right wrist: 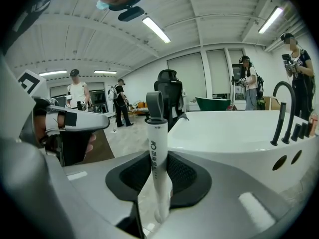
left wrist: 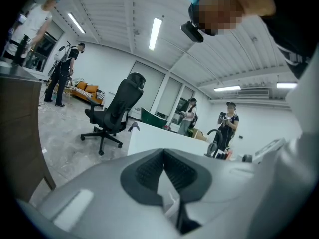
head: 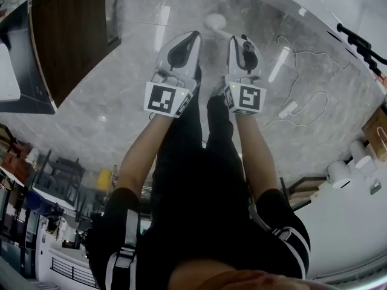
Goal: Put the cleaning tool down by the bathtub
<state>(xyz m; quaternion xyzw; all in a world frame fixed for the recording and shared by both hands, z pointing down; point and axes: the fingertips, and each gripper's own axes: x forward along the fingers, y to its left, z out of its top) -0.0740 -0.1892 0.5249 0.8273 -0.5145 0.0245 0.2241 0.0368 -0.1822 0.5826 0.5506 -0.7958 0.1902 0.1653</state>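
Both grippers are closed, the left gripper [left wrist: 162,156] on nothing and the right gripper [right wrist: 158,159] on the white handle of the cleaning tool [right wrist: 155,138], upright before the white bathtub [right wrist: 239,133], its handle printed with a dark logo above characters too small to read.

- Two grippers: the left gripper [head: 191,37] and the right gripper [head: 240,40].
- One white cleaning tool [right wrist: 157,153].
- One white bathtub [right wrist: 234,131], with one black tap [right wrist: 280,114] at its rim.
- One black office chair [left wrist: 118,108].
- Four standing people [right wrist: 77,99] in the background.
- One white power cable [head: 288,109] on the floor [head: 139,125].
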